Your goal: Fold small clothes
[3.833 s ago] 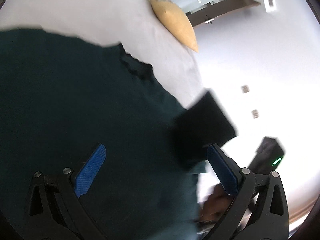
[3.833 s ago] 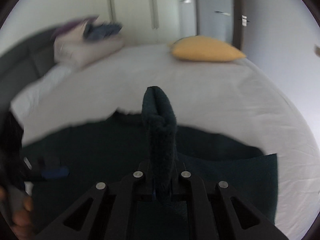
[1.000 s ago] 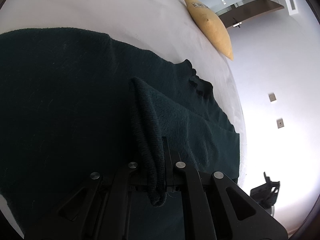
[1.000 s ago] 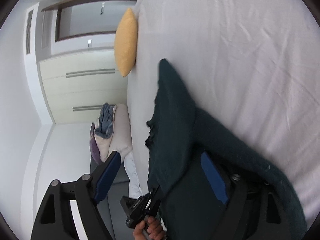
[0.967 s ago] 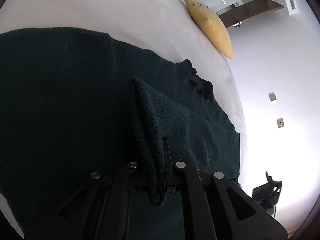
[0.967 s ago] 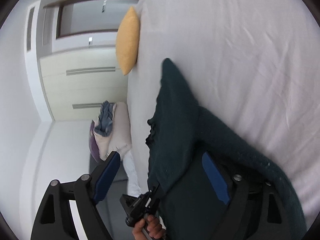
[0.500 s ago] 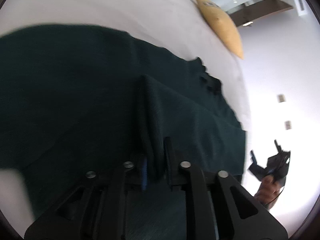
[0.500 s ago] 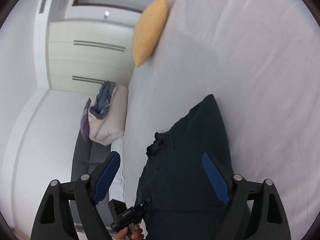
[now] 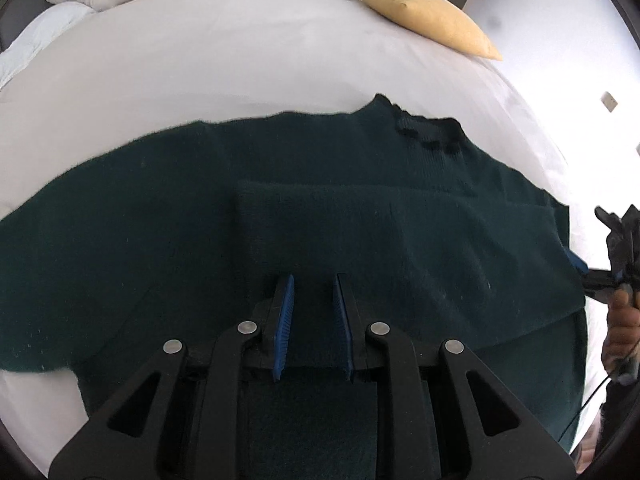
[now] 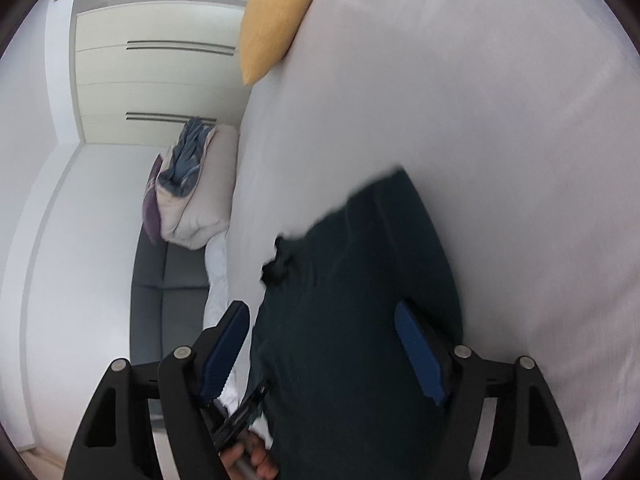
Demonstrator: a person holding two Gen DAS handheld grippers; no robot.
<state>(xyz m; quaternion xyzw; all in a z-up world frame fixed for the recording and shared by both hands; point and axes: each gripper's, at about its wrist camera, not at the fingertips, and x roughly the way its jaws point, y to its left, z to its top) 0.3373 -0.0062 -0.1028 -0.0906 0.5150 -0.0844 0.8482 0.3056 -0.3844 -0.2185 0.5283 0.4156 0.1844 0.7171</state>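
Sweater (image 9: 200, 216) beneath slightly parted left tool (image 9: 313, 312)

Sweater (image 9: 360, 216) near hem cut off; collar (image 10: 278, 268) seemingly motion-blurred.

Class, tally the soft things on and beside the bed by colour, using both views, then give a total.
Dark green: 1, the sweater.
Yellow: 1, the cushion.
White or cream: 1, the duvet.
Blue: 1, the cloth lying on the duvet.
Purple: 1, the pillow behind the duvet.
Total: 5.
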